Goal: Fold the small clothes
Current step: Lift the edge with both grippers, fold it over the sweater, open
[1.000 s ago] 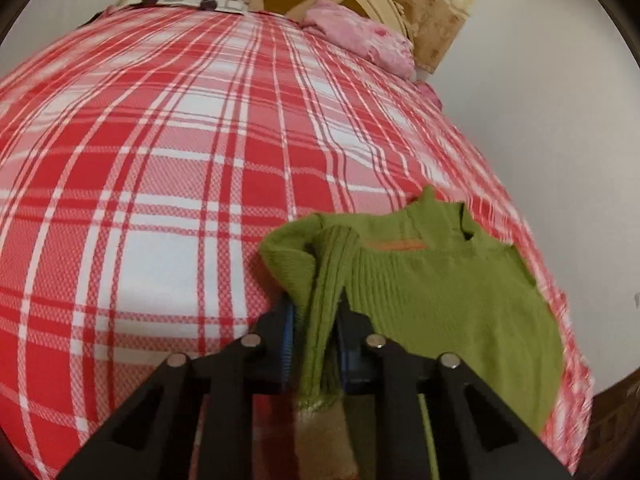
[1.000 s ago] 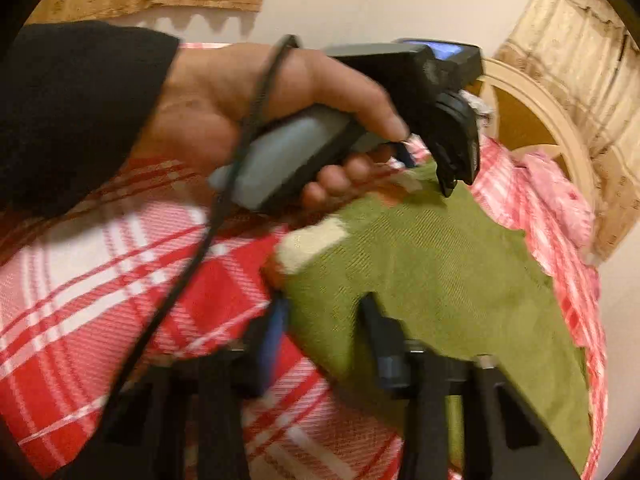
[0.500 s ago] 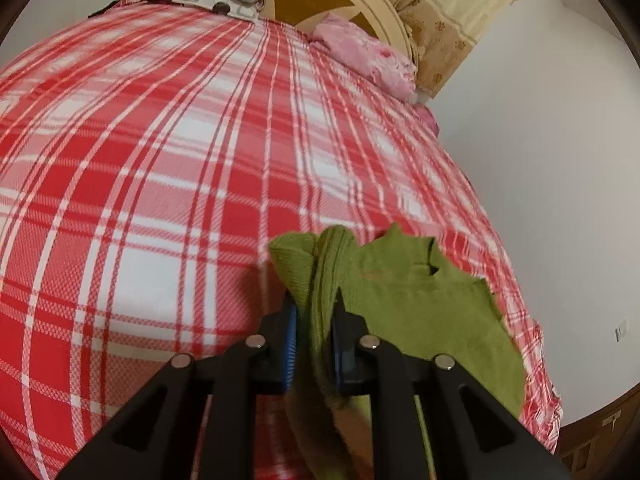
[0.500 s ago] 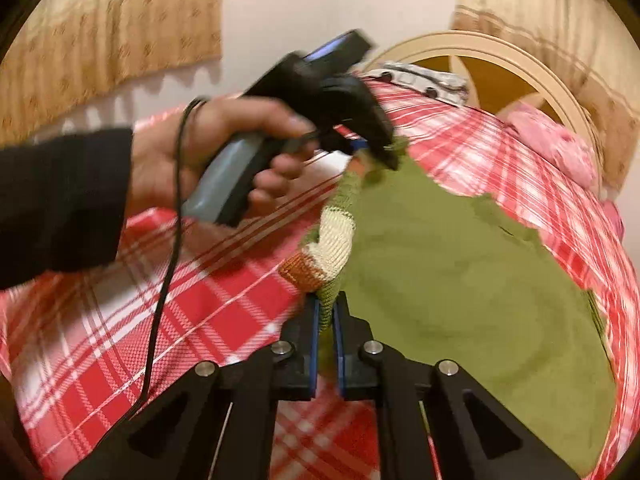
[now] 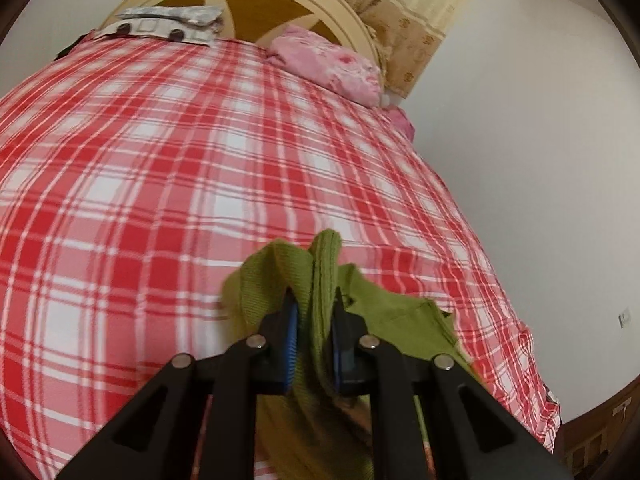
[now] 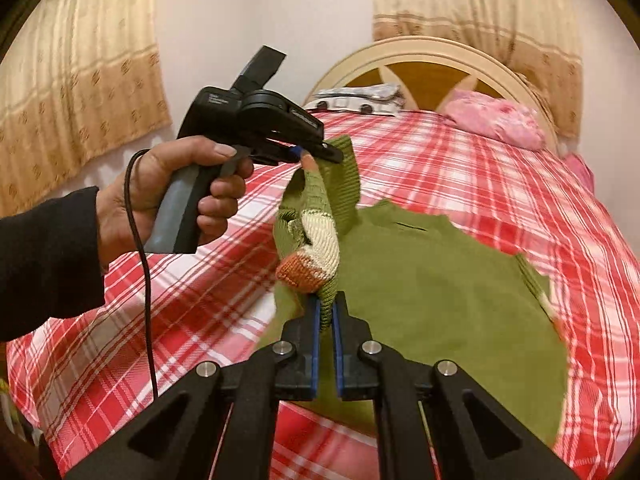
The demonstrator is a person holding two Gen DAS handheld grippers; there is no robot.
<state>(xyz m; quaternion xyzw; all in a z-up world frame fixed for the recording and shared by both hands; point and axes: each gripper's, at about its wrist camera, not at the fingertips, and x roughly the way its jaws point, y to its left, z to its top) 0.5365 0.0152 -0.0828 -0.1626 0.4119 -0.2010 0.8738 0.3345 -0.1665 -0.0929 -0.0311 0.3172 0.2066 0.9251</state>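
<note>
A small green knit sweater lies partly on the red plaid bed, its left side lifted. My left gripper is shut on the green sleeve and shoulder; it also shows in the right wrist view, held in a hand above the bed. My right gripper is shut on the sweater's lower left edge, just below the sleeve's cream and orange cuff, which hangs between the two grippers. The sweater's right side still rests on the bed.
The bed has a red and white plaid cover. A pink pillow and a patterned pillow lie by the round headboard. A white wall runs along the bed's right side. Curtains hang behind.
Both grippers have risen with the sweater's left side, lifting it off the bed. The right gripper closed on the lower edge about a second ago and stays shut.
</note>
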